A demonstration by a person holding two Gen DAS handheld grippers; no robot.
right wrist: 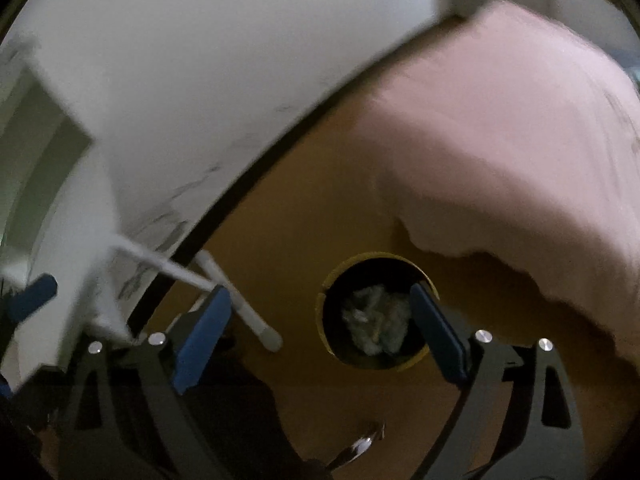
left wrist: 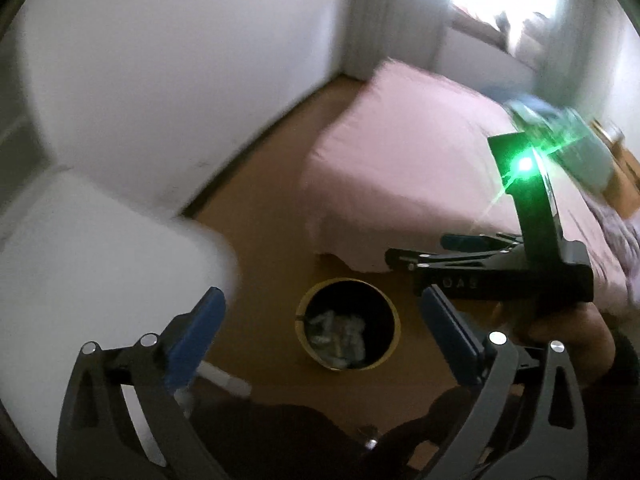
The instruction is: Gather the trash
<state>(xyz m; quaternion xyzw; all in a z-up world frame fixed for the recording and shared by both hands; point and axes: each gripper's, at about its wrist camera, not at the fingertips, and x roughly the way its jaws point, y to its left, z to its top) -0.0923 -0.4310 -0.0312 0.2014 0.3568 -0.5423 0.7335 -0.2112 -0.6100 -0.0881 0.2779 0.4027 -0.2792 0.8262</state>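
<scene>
Hovering above the bin [left wrist: 347, 323], both sets of tongs are seen spread wide with nothing between the pads. The left gripper [left wrist: 320, 340] is framed over the bin's mouth; the right gripper [right wrist: 320, 336] likewise, its right pad overlapping the yellow rim. Crumpled trash [right wrist: 376, 320] is seen lying at the bottom of the bin, on the brown floor [right wrist: 288, 216] just beside the pink bed [left wrist: 400, 152]. The drop looks done; a fresh piece must be sought next, though none is visible outside the bin. The bin stands upright, mouth up, long axis vertical. The wad has no clear long axis.
</scene>
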